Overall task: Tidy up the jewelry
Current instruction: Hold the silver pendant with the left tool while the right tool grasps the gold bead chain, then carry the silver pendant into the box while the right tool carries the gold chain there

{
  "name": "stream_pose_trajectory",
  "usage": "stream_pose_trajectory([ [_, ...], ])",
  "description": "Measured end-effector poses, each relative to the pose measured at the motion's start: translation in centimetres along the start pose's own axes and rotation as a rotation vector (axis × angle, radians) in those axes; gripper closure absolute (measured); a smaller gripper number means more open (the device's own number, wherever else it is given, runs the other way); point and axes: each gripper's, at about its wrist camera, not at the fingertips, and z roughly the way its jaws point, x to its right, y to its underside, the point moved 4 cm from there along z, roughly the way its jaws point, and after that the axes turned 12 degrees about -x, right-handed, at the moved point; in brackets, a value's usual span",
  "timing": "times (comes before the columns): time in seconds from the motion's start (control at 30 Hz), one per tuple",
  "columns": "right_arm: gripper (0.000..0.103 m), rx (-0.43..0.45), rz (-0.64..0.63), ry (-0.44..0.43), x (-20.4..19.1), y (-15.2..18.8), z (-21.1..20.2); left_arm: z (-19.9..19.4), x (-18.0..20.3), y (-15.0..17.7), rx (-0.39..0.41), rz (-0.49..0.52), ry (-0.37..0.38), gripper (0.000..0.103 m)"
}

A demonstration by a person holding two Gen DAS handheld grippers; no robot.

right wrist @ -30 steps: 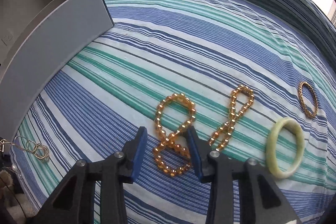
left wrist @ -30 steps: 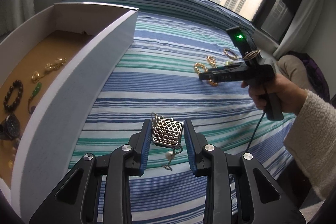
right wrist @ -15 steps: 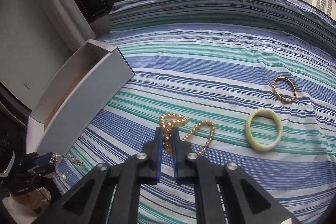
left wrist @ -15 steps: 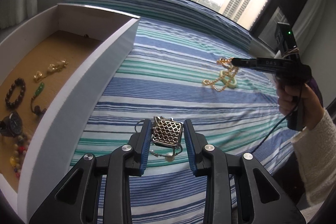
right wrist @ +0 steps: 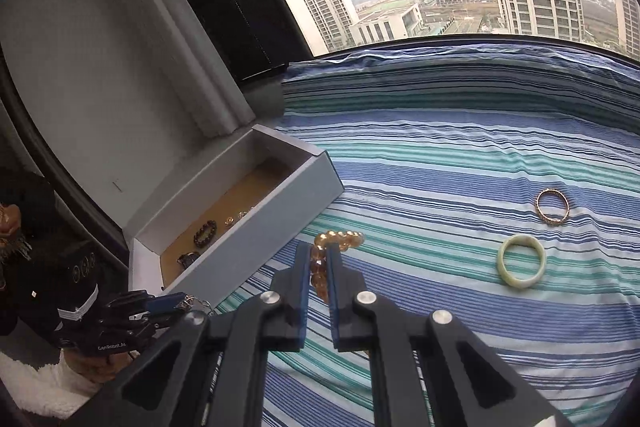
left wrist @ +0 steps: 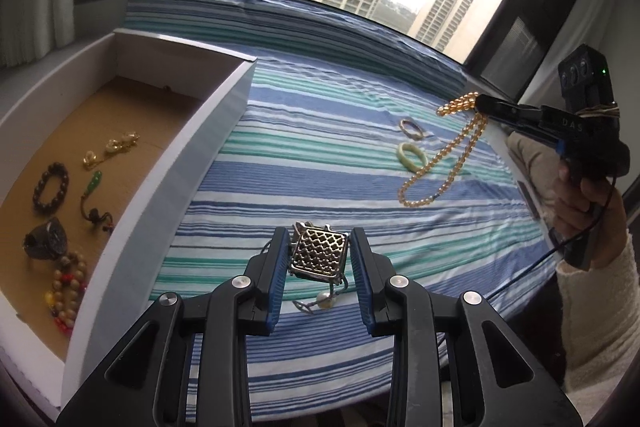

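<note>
Striped bedspread w/ open white box at left edge. Amber bead strand dangling clear of spread, pinched in right gripper; prob light, floppy, swings, so best held near middle. Left gripper clamped on lattice pendant, stiff, small
</note>
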Motion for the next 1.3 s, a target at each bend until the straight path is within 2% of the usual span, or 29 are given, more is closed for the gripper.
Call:
stream_pose_trajectory([
  [0.2, 0.095, -0.046, -0.047, 0.053, -1.6, 1.9, 1.3, 0.5, -0.3, 1.0, -0.028, -0.007, -0.014, 0.073],
  [0.33, 0.095, -0.081, -0.067, 0.042, -2.5, 2.5, 2.3, 0.0, -0.1, 1.3, -0.033, -0.010, -0.005, 0.073],
  [0.57, 0.095, -0.134, -0.129, 0.012, -5.2, 1.6, 3.4, -5.4, -1.0, -0.5, 0.028, -0.028, 0.024, 0.073],
  [0.73, 0.095, -0.107, -0.184, -0.044, -8.4, -0.9, 2.8, -10.7, -3.1, -2.8, 0.100, -0.051, 0.001, 0.073],
  [0.9, 0.095, -0.064, -0.255, -0.092, -12.5, -4.5, 3.1, -14.0, -6.7, -4.9, 0.162, -0.084, -0.103, 0.073],
  [1.13, 0.095, -0.024, -0.305, -0.150, -17.7, -10.7, 6.4, -14.3, -12.8, -6.4, 0.171, -0.165, -0.202, 0.073],
  [1.3, 0.095, -0.057, -0.293, -0.158, -19.3, -13.8, 11.5, -13.1, -18.5, -5.4, 0.157, -0.271, -0.238, 0.073],
])
